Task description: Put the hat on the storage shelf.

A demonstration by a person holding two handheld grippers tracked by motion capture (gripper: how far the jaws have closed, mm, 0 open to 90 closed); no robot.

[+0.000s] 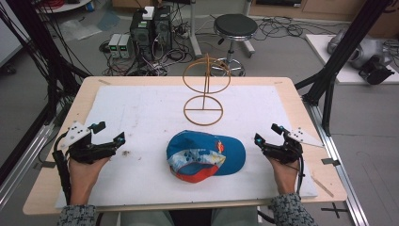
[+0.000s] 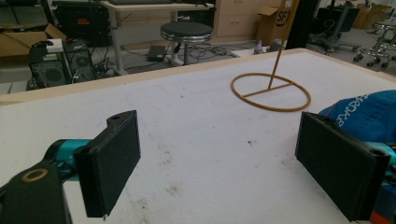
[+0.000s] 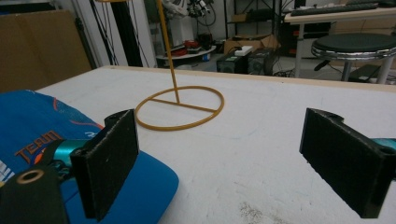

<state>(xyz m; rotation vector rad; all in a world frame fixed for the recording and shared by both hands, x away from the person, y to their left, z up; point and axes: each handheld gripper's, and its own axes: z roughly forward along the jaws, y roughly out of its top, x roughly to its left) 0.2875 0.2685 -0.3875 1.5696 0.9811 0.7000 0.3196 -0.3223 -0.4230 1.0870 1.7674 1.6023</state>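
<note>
Plainly at the very start: blue fabric baseball cap with a patterned brim and orange underside (image 1: 207,157) lying flat on the white-covered counter (image 1: 141,113), near its front edge and midway between the two hands, crown down on the sheet, untouched. Behind it, further toward the far edge, thin tan wire hat stand with a round base ring, upright rod and hoop on top (image 1: 203,92), standing bare and well apart from the cap. Judging by that layout, probably a matter of lifting the cap and setting it over the stand's hoop; none of that done yet, so grasping, carrying and placing all left.

Left hand-held gripper (image 1: 109,133) resting at the left of the cap, well apart from it, jaws spread wide, nothing between the pads (image 2: 112,163) but bare white sheet; cap's blue edge just visible beyond the far pad in the left gripper view. Right hand-held gripper (image 1: 267,133) resting at the right of the cap, near its rim yet not touching, jaws likewise spread as wide as they go, pads (image 3: 109,158) gripping nothing. Blue cap cloth passing under and behind one jaw in the right gripper view, stand's base ring beyond.
</note>
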